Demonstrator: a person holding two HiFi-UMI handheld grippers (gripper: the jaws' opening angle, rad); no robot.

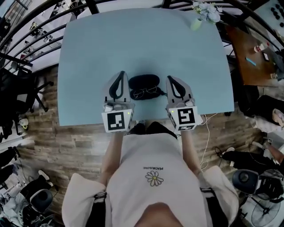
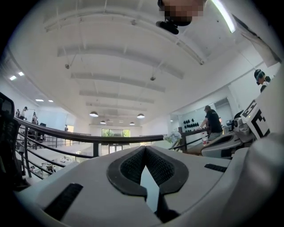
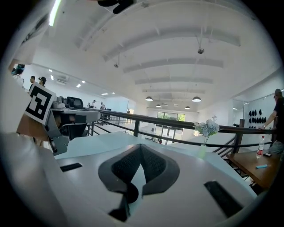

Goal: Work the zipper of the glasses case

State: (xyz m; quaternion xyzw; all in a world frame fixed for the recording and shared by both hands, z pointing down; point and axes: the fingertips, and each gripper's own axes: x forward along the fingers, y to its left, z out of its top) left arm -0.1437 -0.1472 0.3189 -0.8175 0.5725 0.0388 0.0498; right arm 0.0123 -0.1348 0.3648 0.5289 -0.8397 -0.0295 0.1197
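Observation:
A black oval glasses case lies on the light blue table, near its front edge. A pair of glasses rests along the case's near side. I cannot make out the zipper. My left gripper sits just left of the case with its jaws closed tip to tip and nothing between them. Just right of the case is my right gripper, also shut and empty. Neither gripper view shows the case; both look over the table toward the railing.
A small vase of pale flowers stands at the table's far right corner, also seen as the vase. A brown side table with small items is to the right. Black office chairs stand left. A black railing runs beyond.

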